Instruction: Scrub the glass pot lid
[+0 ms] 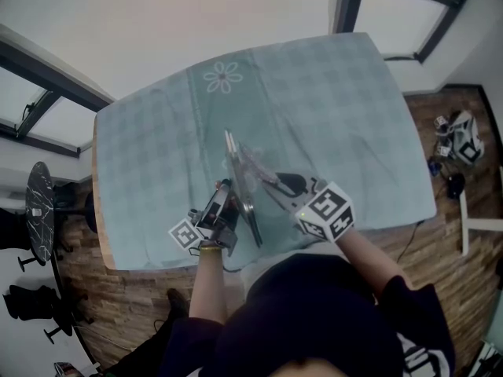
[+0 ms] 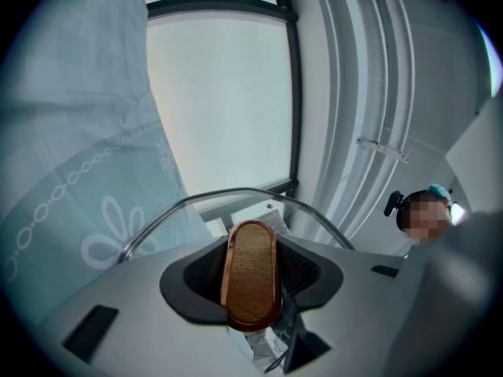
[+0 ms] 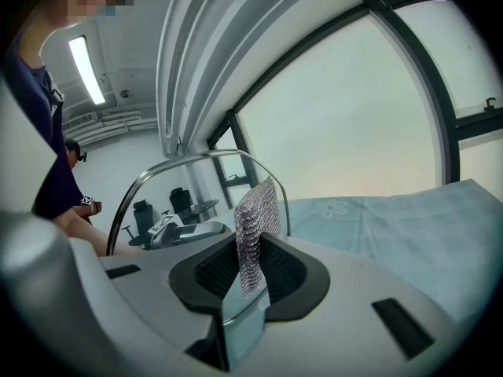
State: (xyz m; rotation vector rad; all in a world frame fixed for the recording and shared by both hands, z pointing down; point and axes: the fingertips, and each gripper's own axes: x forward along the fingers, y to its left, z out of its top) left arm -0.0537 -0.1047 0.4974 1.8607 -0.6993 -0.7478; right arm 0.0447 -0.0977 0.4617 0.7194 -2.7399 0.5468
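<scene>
A person stands over a table spread with a pale teal checked cloth. The left gripper has its jaws part open and clamped on the oval wooden knob of a round glass pot lid with a steel rim. It holds the lid on edge just beyond the jaws, above the table. The right gripper pinches a silver metal-mesh scrubbing pad between nearly closed jaws, close beside the glass. The lid looks stiff, breakable and probably slippery, so the knob seems the safest hold.
</scene>
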